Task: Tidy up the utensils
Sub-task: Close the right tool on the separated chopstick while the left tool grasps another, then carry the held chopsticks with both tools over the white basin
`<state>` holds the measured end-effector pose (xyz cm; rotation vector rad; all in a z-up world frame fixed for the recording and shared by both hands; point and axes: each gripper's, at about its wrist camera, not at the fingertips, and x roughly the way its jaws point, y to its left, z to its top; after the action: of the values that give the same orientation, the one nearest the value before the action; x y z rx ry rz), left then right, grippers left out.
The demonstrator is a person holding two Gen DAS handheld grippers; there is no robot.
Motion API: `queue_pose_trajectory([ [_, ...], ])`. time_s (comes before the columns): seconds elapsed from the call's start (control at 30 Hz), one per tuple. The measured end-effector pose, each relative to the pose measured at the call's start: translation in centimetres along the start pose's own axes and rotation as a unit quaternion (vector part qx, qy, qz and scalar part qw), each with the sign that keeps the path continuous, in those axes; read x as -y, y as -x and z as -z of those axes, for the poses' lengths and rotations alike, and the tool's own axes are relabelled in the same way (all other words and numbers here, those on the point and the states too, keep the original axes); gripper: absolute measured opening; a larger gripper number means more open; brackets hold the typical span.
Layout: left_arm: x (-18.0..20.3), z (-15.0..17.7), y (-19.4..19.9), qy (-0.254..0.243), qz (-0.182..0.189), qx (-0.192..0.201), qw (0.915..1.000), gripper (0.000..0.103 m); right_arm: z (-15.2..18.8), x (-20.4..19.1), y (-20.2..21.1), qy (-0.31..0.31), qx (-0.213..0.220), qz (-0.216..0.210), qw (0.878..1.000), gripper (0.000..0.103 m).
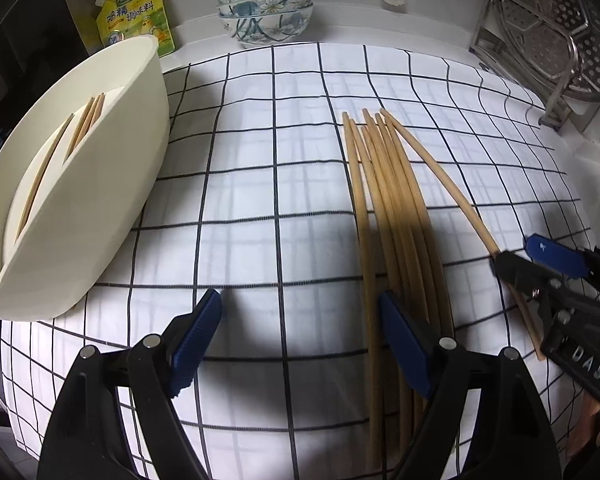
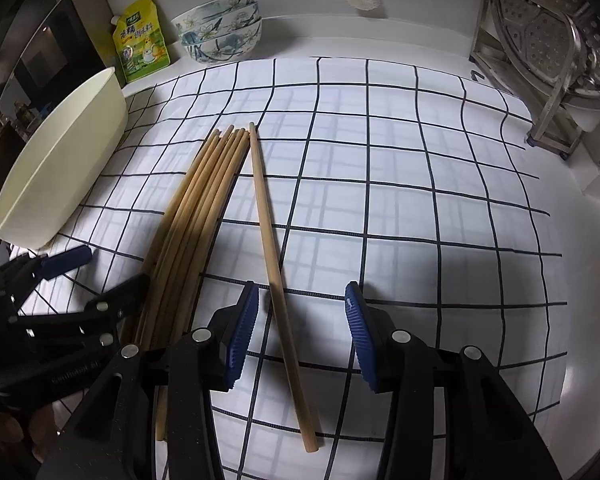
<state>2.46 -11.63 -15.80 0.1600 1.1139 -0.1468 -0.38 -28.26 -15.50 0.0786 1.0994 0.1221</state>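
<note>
Straddling a lone chopstick [image 2: 278,280], right claw [image 2: 302,336] gapes, seemingly untouching

Checked cloth [image 2: 380,200] spread on the table [image 2: 580,280]. Bundle of chopsticks [image 2: 196,208] lies on the cloth, left of centre in the right wrist view; single chopstick [image 2: 276,276] just right of it, tips near, splaying apart toward the camera. Holder [image 1: 80,200] on the cloth's left edge, chopsticks inside [image 1: 88,120]. Behind the cloth: stacked bowls [image 2: 220,40], seasoning pouch [image 2: 142,42] to their left. Dish rack [image 2: 548,60] at back right.
</note>
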Motion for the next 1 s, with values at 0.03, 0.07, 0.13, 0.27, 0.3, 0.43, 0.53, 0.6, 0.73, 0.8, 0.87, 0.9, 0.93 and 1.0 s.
queue_pose_trajectory([
  [0.03,0.1,-0.1,-0.1,0.000,-0.001,0.001,1.0000,0.077,-0.1,-0.1,-0.1,0.004,0.000,0.004,1.000,0.043],
  [0.07,0.1,-0.2,-0.1,0.001,-0.002,0.003,1.0000,0.074,-0.1,-0.3,-0.3,0.009,0.001,0.014,1.000,0.043],
  [0.13,0.5,-0.6,-0.1,0.001,0.000,0.006,1.0000,0.060,-0.2,-0.5,-0.6,0.017,0.000,0.023,1.000,0.043],
  [0.27,1.4,-1.0,0.0,-0.009,0.005,0.008,0.9999,0.039,-0.2,-1.2,-0.9,0.042,0.006,0.029,0.999,0.042],
  [0.3,1.6,-1.1,0.0,-0.010,0.010,0.008,0.9999,0.031,-0.2,-1.4,-0.9,0.046,0.008,0.028,0.999,0.038],
  [0.43,2.1,-1.3,-0.1,-0.015,0.014,0.006,0.9998,0.008,-0.3,-1.9,-0.9,0.055,0.011,0.021,0.998,0.012],
  [0.53,1.8,-1.4,-0.2,-0.009,0.027,0.000,0.9996,0.007,-0.4,-1.6,-0.8,0.048,0.010,0.008,0.999,0.007],
  [0.6,1.4,-1.6,-0.2,-0.003,0.038,-0.007,0.9993,0.007,-0.4,-1.2,-0.6,0.033,0.007,-0.007,0.999,0.007],
  [0.73,1.0,-1.8,0.4,0.003,0.056,-0.016,0.9983,0.007,-0.6,-0.7,0.3,0.008,0.009,-0.022,1.000,0.007],
  [0.8,0.7,-1.9,1.1,0.006,0.064,-0.019,0.9977,0.007,-0.9,-0.6,1.1,0.000,0.015,-0.026,1.000,0.007],
  [0.87,0.4,-2.2,2.2,0.009,0.073,-0.016,0.9972,0.007,-1.4,-0.6,2.0,-0.008,0.023,-0.030,0.999,0.007],
  [0.9,0.2,-2.3,2.7,0.009,0.075,-0.011,0.9971,0.007,-1.5,-0.7,2.3,-0.010,0.025,-0.030,0.999,0.007],
  [0.93,-0.1,-2.5,3.6,0.008,0.075,-0.002,0.9971,0.007,-1.8,-0.9,2.6,-0.013,0.029,-0.031,0.999,0.007],
  [1.0,-0.7,-2.9,4.9,0.012,0.076,0.011,0.9970,0.007,-2.7,-1.4,3.5,-0.016,0.038,-0.040,0.998,0.007],
])
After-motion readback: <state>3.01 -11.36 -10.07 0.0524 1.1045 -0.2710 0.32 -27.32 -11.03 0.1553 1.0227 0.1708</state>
